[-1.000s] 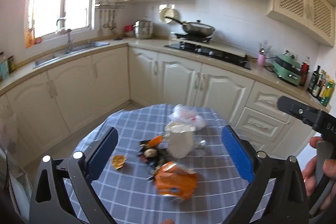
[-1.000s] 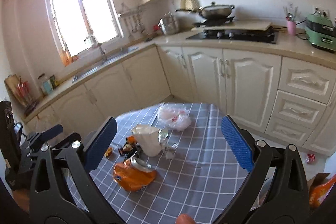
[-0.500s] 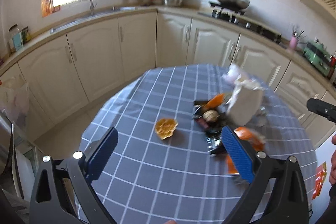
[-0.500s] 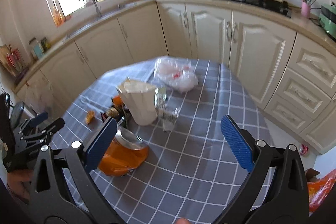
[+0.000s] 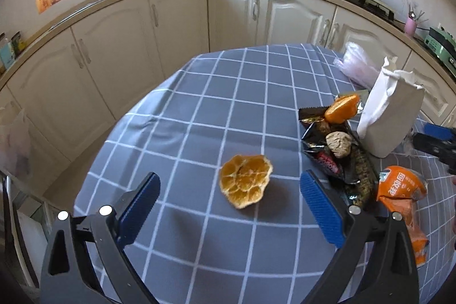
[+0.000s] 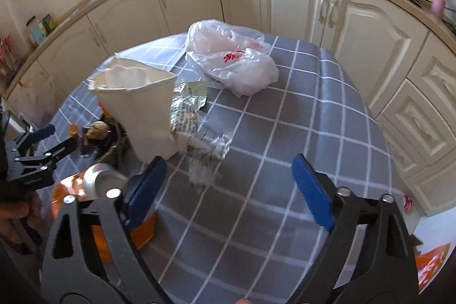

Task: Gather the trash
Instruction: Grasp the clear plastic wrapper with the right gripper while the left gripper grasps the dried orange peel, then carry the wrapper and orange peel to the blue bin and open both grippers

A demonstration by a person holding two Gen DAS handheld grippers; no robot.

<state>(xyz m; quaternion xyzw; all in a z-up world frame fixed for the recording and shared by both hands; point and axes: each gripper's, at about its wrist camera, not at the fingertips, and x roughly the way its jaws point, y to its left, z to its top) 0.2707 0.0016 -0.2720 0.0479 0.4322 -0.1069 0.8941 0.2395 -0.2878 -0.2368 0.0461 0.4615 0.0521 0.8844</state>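
Over the near half of the grey checked tablecloth (image 5: pixel 199 116) your left gripper (image 5: pixel 230 207) hangs with its blue pads spread wide, nothing pressed between them; the dried orange peel (image 5: pixel 244 181) lies flat on the cloth just ahead of the gap. Your right gripper (image 6: pixel 228 184) has its jaws closing, pads still apart, only bare cloth between them; a crumpled clear wrapper (image 6: pixel 205 161) sits just beyond its left pad. To that pad's left, partly hidden by the finger, lies the crushed orange can (image 6: pixel 94 184). Farther in: dark snack wrappers (image 5: pixel 327 144) with a brown lump on top, an orange wedge (image 5: pixel 340 108) touching them, and the white paper bag (image 6: pixel 142 110) standing upright, mouth open, beside that heap. Behind the bag, a printed foil packet (image 6: pixel 186 101). Farthest on the table, a bunched clear plastic bag (image 6: pixel 230 59) near the back edge. Cream cabinets (image 5: pixel 119 53) run behind
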